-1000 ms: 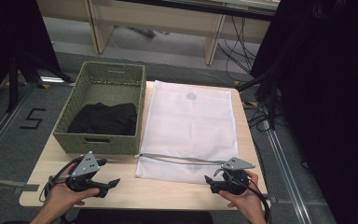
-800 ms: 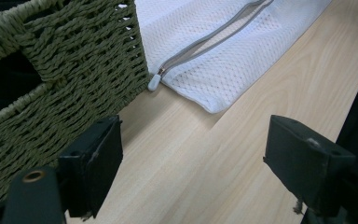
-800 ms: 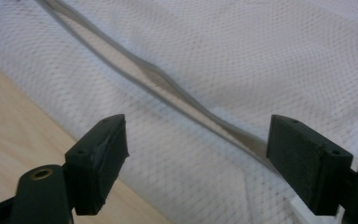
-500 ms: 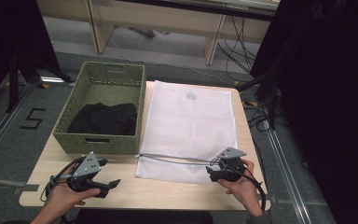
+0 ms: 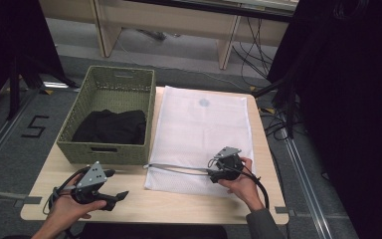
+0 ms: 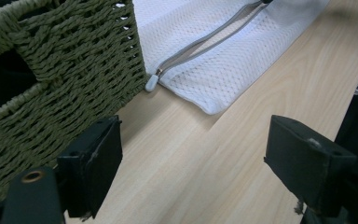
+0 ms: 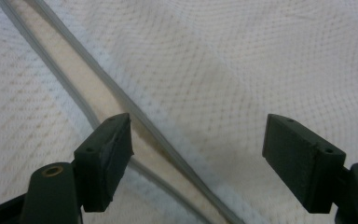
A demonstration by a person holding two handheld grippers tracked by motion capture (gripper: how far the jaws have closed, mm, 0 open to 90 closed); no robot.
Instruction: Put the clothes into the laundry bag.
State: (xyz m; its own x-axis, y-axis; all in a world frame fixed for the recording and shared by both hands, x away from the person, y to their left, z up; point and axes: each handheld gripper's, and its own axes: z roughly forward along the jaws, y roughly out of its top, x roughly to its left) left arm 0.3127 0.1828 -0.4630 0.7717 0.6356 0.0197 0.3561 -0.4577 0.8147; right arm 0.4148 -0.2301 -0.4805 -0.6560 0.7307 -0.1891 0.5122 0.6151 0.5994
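On the pale wooden table (image 5: pixel 179 206) we found a white mesh laundry bag (image 5: pixel 204 129) lying flat, just beside an olive woven basket (image 5: pixel 79 149) that held a black garment (image 5: pixel 110 127). Against the frames of a second earlier, the right gripper (image 5: pixel 219 174) had travelled from the near table edge forward and inward onto the bag's near end; the left gripper (image 5: pixel 114 197) had kept its place. We judged that the work in hand was the opening of the bag, with the right gripper arriving at the zip. In the right gripper view its jaws stood wide apart and grasped nothing, poised over the parted grey zip (image 7: pixel 121 121), whose two tapes showed bare wood between them. The left gripper's jaws were likewise released, with only tabletop between them. The bag's long axis ran from the near edge away to the far edge; its zipped mouth lay along the near end, crosswise, with the grey zip pull (image 6: pixel 152 82) at the end nearest the basket corner, touching or nearly touching the weave
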